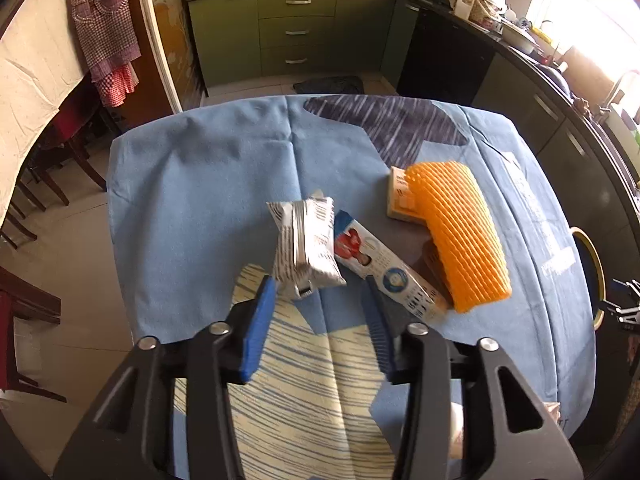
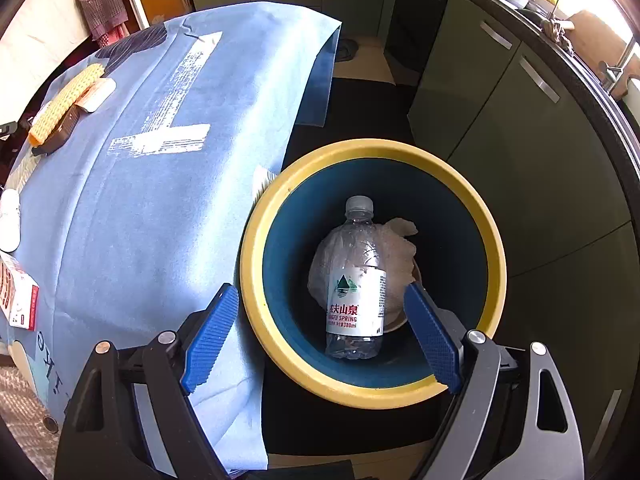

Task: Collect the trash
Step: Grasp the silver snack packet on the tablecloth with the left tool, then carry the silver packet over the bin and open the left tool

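Note:
A silver printed snack wrapper stands tilted on the blue tablecloth, its lower end just inside the left pad of my left gripper. The jaws stand apart and do not press it. Beside the wrapper lie a white and blue carton, an orange foam net and a beige box under the net. My right gripper hangs open and empty over the yellow-rimmed bin. In the bin lie a clear water bottle and a crumpled plastic bag.
The bin stands on a black floor mat against the table's right edge. Green kitchen cabinets run behind and to the right. Dark wooden chairs stand at the left. A red and white carton lies near the table's front corner.

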{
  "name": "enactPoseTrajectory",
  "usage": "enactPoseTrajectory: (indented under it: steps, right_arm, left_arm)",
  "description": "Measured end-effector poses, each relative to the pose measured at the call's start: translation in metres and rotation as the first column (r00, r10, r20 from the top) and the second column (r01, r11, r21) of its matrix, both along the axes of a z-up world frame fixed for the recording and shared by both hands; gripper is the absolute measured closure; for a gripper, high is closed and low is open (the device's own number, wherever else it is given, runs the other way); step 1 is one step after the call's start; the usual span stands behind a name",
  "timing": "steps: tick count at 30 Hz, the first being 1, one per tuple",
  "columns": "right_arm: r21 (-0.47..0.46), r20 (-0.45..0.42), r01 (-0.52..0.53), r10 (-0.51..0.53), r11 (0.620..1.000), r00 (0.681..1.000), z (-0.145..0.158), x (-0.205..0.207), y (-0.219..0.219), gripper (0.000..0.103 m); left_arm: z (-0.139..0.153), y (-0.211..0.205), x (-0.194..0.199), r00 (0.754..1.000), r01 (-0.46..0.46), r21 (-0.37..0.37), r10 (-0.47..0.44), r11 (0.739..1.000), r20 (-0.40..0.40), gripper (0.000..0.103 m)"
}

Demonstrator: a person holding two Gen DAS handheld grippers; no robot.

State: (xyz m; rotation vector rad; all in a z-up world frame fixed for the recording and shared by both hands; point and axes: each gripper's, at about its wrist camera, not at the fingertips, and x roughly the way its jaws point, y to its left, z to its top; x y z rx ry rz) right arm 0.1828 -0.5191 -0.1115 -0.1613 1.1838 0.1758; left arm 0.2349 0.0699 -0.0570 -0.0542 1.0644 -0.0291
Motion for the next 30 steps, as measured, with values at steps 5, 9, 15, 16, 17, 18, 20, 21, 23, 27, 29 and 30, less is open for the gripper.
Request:
enactPoseTrajectory:
  steps: [5,9,15,16,17,18,20,21,23,27,29,30]
  right_arm:
    - [-0.001,-0.003,0.004,-0.004,1.000,1.000,0.001,-0.002,-0.001,0.019]
    - [-0.003,-0.009,0.005,-0.005,1.000,1.000,0.000,-0.002,-0.002,0.019]
    - [-0.003,-0.018,0.000,0.000,1.000,1.000,-0.003,-0.003,-0.003,0.019]
    - [-0.002,-0.019,0.001,-0.001,1.000,1.000,-0.004,-0.003,-0.003,0.019]
    - [-0.002,-0.021,0.002,-0.002,1.000,1.000,-0.005,-0.002,-0.004,0.019]
    - [-0.002,-0.023,0.003,-0.003,1.000,1.000,-0.006,-0.001,-0.004,0.019]
    - [-0.001,-0.027,0.004,-0.004,1.000,1.000,-0.008,-0.001,-0.005,0.019]
    - [0.000,-0.028,0.004,-0.004,1.000,1.000,-0.009,-0.001,-0.005,0.019]
    - [0.001,-0.028,0.005,-0.005,1.000,1.000,-0.010,-0.002,-0.005,0.019]
    - [0.004,-0.023,0.001,-0.001,1.000,1.000,-0.008,-0.003,-0.004,0.019]
    - [0.007,-0.018,0.001,-0.001,1.000,1.000,-0.007,-0.004,-0.004,0.019]
    - [0.008,-0.016,0.000,0.000,1.000,1.000,-0.006,-0.004,-0.004,0.019]
  left_arm:
    - [-0.021,0.008,0.036,0.997,-0.013,-0.034,0.011,0.999,-0.077,0.045]
    - [-0.038,0.003,0.059,0.993,-0.011,-0.016,0.009,1.000,-0.117,0.046]
    - [-0.056,0.003,0.081,0.984,-0.043,0.001,0.042,0.999,-0.171,0.047]
    - [-0.057,0.003,0.083,0.984,-0.043,0.002,0.043,0.999,-0.172,0.048]
    - [-0.057,0.004,0.085,0.984,-0.043,0.003,0.043,0.999,-0.175,0.056]
    - [-0.058,0.004,0.086,0.982,-0.043,0.003,0.043,0.999,-0.181,0.062]
    - [-0.060,0.003,0.087,0.981,-0.038,0.002,0.038,0.999,-0.192,0.066]
    - [-0.060,0.003,0.086,0.981,-0.036,0.004,0.036,0.999,-0.190,0.067]
    - [-0.058,0.004,0.084,0.983,-0.036,0.001,0.035,0.999,-0.181,0.075]
    - [-0.046,0.003,0.078,0.988,-0.020,-0.003,0.019,1.000,-0.153,0.078]
    - [-0.035,0.000,0.071,0.992,-0.005,0.009,0.006,1.000,-0.124,0.078]
    - [-0.029,-0.002,0.068,0.994,0.003,0.010,-0.002,1.000,-0.111,0.079]
